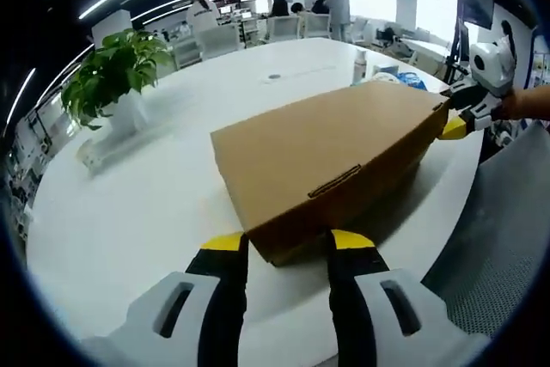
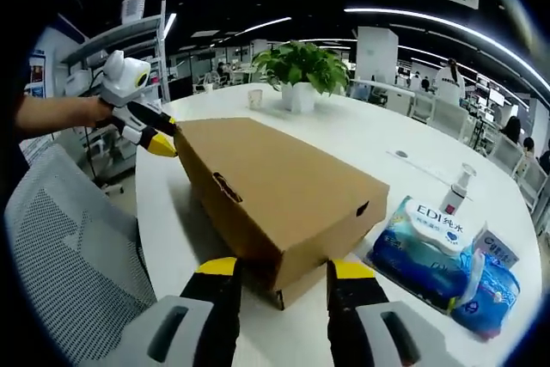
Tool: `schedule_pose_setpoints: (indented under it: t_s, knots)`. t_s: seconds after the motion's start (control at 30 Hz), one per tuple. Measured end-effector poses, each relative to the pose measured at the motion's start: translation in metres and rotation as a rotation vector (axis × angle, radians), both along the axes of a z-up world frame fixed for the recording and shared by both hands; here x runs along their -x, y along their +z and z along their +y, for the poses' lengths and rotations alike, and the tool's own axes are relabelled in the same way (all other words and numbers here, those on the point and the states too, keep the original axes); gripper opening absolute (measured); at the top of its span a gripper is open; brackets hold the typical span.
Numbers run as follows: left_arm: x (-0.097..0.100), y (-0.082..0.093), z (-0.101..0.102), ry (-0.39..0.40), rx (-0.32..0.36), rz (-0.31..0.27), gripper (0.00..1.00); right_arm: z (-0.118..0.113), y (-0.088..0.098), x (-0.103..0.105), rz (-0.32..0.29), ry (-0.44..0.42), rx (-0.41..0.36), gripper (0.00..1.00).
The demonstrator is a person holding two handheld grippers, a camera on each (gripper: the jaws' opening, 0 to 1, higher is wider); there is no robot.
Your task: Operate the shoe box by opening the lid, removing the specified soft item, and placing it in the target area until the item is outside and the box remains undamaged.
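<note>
Both sets of jaws stand parted, each at an opposite corner of the one shoe box: the left gripper and right gripper look set to brace it, though actual contact is hard to judge. The lid is closed, so the soft item presumably sits inside; on the white desk stand one potted plant, two wipe packs and one bottle.

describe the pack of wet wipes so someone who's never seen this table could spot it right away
On the round white table, look beside the closed brown cardboard shoe box, on the side away from the grey mesh chair. The blue soft plastic wipes pack lies flat there, marked by a white label, next to a clear pump bottle.
</note>
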State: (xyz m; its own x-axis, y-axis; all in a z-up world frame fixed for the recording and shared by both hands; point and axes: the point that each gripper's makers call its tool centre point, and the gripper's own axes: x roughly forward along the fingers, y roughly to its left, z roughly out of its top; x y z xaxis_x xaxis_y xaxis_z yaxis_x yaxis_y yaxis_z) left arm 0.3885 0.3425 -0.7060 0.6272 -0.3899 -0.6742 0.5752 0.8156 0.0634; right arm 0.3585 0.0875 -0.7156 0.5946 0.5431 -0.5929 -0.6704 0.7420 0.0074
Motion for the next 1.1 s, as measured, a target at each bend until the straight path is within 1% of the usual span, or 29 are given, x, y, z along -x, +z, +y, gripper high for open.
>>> schedule_pose_setpoints:
  t_s: [0.23, 0.73, 0.83, 0.9, 1.0, 1.1]
  knots:
    - [0.001, -0.006, -0.001, 0.006, 0.0, 0.013, 0.36, 0.0, -0.007, 0.0, 0.004, 0.002, 0.016, 0.38]
    - [0.001, -0.014, -0.002, 0.023, 0.018, 0.036, 0.36, 0.0, -0.014, -0.001, 0.012, 0.006, 0.033, 0.38]
    - [0.002, -0.013, 0.001, 0.025, 0.015, 0.037, 0.36, -0.001, -0.011, -0.001, 0.006, 0.007, 0.037, 0.4]
    - [0.003, -0.009, 0.003, 0.03, 0.018, 0.036, 0.37, -0.002, -0.008, 0.0, 0.002, 0.009, 0.042, 0.42]
    - [0.005, -0.002, 0.005, 0.027, 0.018, 0.021, 0.39, -0.004, 0.003, 0.002, -0.016, 0.007, 0.023, 0.44]
    - [0.006, 0.003, 0.007, 0.022, 0.014, 0.013, 0.4, -0.005, 0.009, 0.001, -0.025, 0.007, 0.015, 0.45]
